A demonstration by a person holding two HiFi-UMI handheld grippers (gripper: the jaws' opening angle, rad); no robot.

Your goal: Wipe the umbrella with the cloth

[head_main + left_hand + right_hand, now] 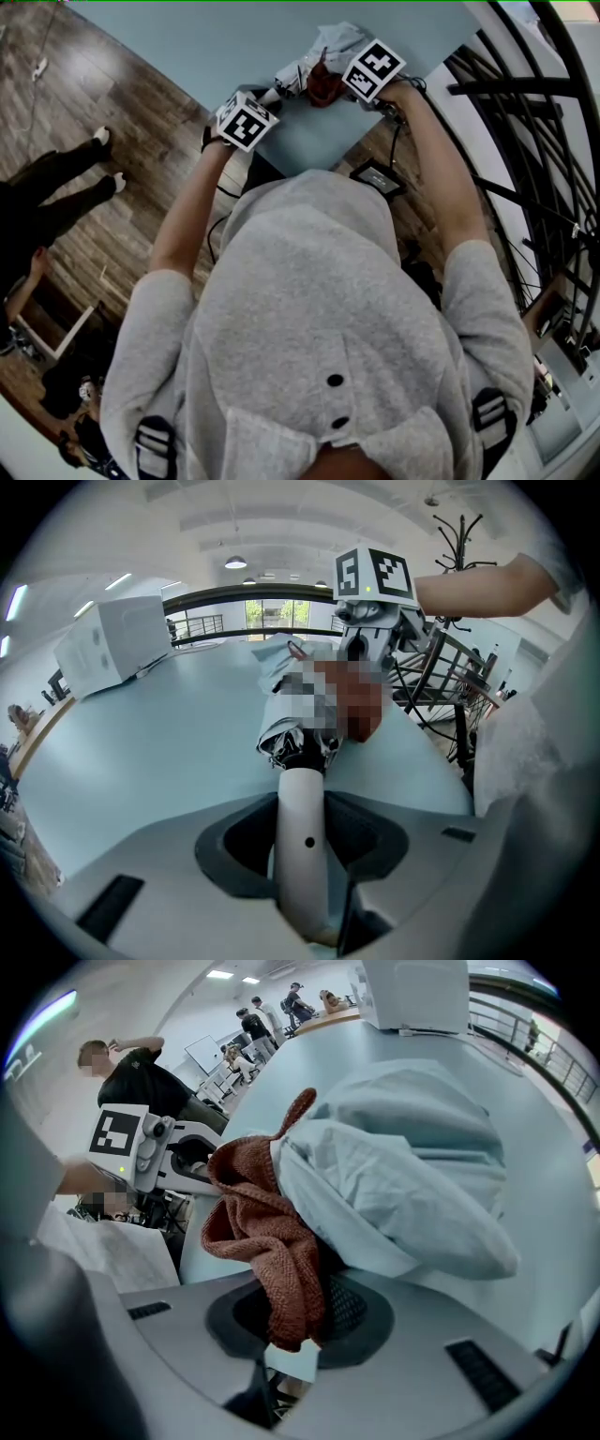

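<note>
Folded pale-blue fabric umbrella (412, 1166) is laid on the light-blue desk (141, 742) and steadied by its white handle (302, 803), clamped in the left gripper (305, 860), so that the rust-brown knitted cloth (272, 1232) pinched in the right gripper (291, 1335) can be rubbed along it.

free: table (141, 752) wide open beyond umbrella (412, 1176) | block: box (117, 641) at far end | R side: railing (525, 141) close by table edge
</note>
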